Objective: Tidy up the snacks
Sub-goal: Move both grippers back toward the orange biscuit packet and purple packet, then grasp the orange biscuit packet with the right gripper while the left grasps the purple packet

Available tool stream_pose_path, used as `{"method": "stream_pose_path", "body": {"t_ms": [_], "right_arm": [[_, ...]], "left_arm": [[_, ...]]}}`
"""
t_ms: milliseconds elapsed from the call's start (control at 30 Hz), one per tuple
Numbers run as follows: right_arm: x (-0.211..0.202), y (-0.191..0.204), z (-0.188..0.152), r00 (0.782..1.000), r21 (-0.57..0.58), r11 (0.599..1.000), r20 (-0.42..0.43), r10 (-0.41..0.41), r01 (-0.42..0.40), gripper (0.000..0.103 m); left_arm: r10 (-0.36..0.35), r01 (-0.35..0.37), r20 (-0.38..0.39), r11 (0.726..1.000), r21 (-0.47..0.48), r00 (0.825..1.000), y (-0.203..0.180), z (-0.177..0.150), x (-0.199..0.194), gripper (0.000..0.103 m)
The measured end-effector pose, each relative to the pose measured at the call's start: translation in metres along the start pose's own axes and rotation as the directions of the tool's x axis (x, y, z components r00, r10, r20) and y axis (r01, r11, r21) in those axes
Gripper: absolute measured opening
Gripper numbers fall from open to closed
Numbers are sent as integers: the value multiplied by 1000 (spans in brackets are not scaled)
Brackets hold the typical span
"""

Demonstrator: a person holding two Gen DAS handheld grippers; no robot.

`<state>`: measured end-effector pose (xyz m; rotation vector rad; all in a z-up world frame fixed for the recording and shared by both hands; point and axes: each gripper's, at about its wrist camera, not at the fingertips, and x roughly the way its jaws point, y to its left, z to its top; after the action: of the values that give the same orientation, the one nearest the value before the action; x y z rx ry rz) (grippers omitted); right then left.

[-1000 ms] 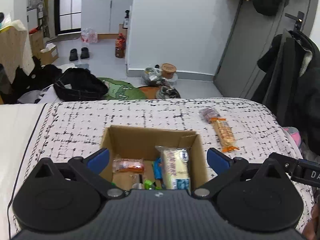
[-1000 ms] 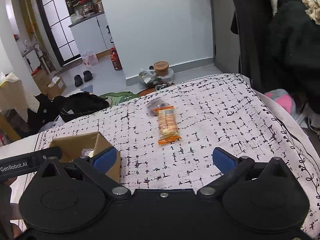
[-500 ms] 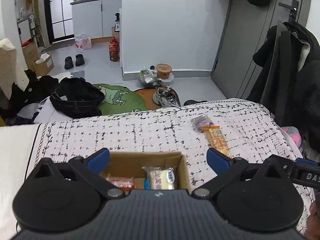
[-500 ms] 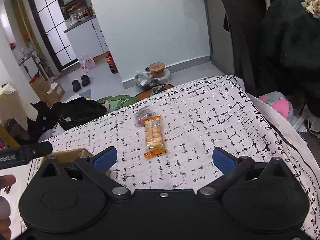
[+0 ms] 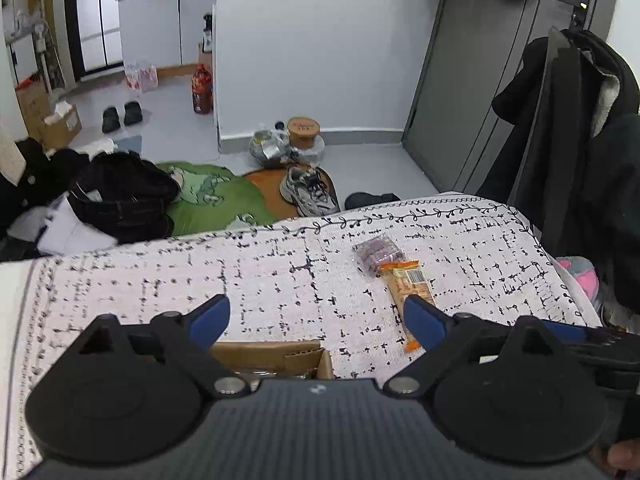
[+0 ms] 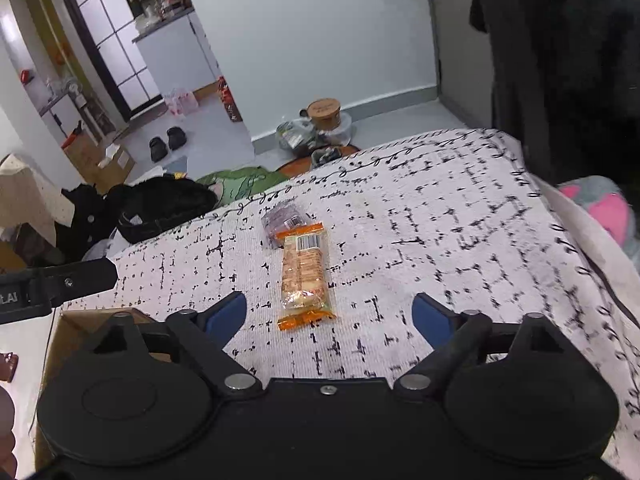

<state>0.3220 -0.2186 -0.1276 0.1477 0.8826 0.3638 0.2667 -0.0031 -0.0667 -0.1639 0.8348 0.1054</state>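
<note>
**Inspector:** Snacks still out: an orange packet point(image 6: 305, 276) lies flat on the bedcover point(image 6: 460, 216), long axis running near to far. A purple packet point(image 6: 282, 218) sits at its far end, touching or slightly under it; I cannot tell which. The box point(image 5: 266, 354) stands near and to the left, and only its far rim shows in the left view.

**Operator:** Gripper status?

**Inspector:** Right gripper point(image 6: 330, 314) hovers just short of the orange packet's near end, jaws wide apart, nothing held. Left gripper point(image 5: 316, 318) hangs above the box's far edge, jaws likewise apart and empty.

**Operator:** Step in hand?

**Inspector:** By my reading, the right gripper is lining up on the orange packet, to carry it to the box.

**Operator:** Risks?

**Inspector:** Several.
- The wrapper looks slick and thin. A pinch on the crimped end alone may slip, or leave the packet swinging.
- The bedcover is soft. Pressing down could catch cloth between the fingers along with the packet.
- The two packets touch, so dragging the orange one may shove the purple one toward the far edge, beyond which is floor.
- The left gripper sits over the box, so a careless transfer could bring the two tools together there.
</note>
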Motion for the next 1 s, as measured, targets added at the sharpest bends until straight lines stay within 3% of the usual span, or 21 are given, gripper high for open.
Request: {"method": "stream_pose_path", "body": {"t_ms": [467, 533, 567, 600, 800, 1000], "right_arm": [[81, 17, 13, 994, -90, 995, -107, 21, -30, 77], [89, 18, 11, 993, -107, 994, -116, 10, -22, 63], [92, 17, 10, 992, -113, 993, -123, 10, -24, 44], [95, 16, 9, 991, -111, 993, -134, 18, -34, 35], [75, 4, 14, 997, -127, 991, -76, 30, -40, 34], [68, -20, 33, 999, -71, 997, -38, 21, -24, 34]], "left_arm": [[6, -8, -76, 999, -35, 997, 13, 12, 55, 87], [3, -6, -89, 999, -34, 996, 13, 14, 64, 85], [2, -5, -97, 999, -36, 995, 12, 16, 68, 83], [0, -5, -106, 999, -40, 994, 11, 18, 73, 83], [-36, 32, -125, 999, -33, 991, -7, 33, 99, 81], [-46, 43, -148, 999, -22, 988, -28, 42, 127, 81]]}}
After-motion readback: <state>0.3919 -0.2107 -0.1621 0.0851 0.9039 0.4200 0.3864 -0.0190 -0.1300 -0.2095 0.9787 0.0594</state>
